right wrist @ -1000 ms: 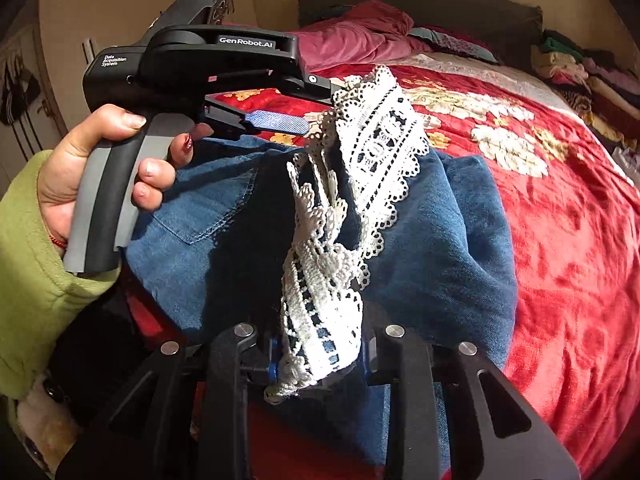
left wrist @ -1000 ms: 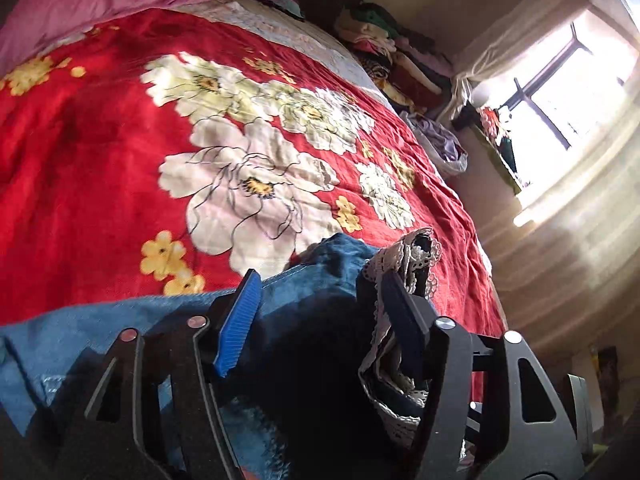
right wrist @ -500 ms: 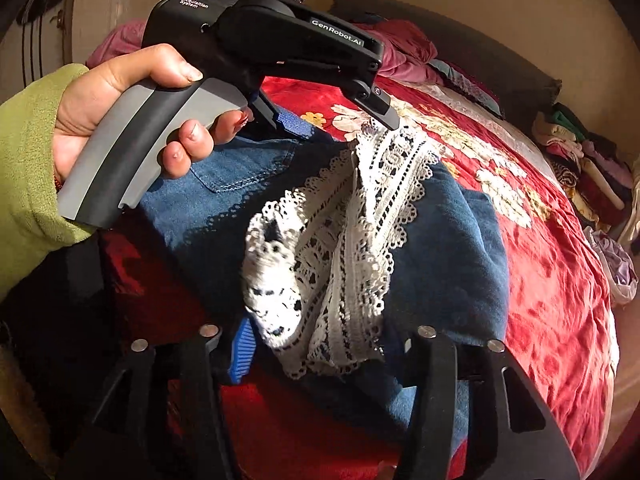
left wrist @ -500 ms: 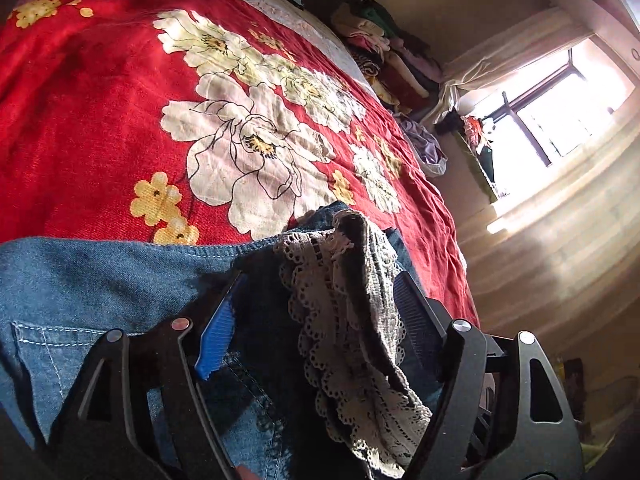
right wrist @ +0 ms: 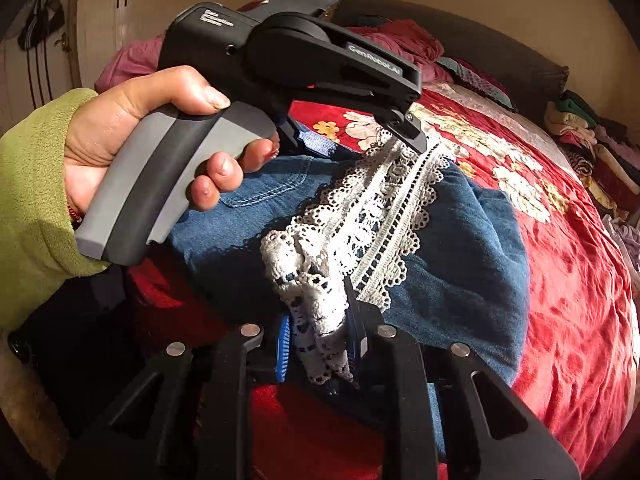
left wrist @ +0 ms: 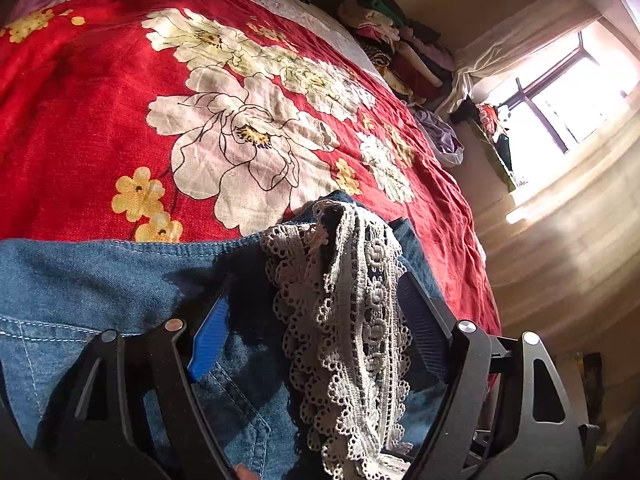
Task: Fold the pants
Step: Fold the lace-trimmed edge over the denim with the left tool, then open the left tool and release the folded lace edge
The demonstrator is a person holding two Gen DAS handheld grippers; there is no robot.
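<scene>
Looking along the left gripper (left wrist: pixel 320 336), its jaws stand spread wide, with the white lace trim (left wrist: pixel 348 320) of the blue denim pants (left wrist: pixel 92 276) draped loosely between them; whether either pad presses the lace cannot be told. The pants lie bunched at the near edge of the red floral bedspread (left wrist: pixel 80 120). From the right wrist view, the right gripper (right wrist: pixel 320 344) is closing its jaws on the near end of the lace trim (right wrist: pixel 360 220), pinching a gathered clump. The pants (right wrist: pixel 460 248) sit in a doubled heap, a back pocket showing at the left. A hand (right wrist: pixel 132 136) in a green sleeve holds the left gripper (right wrist: pixel 416 140) over the lace's far end. Folding appears partly done: the heap looks doubled over, yet the lace hem is raised and nothing is flattened.
</scene>
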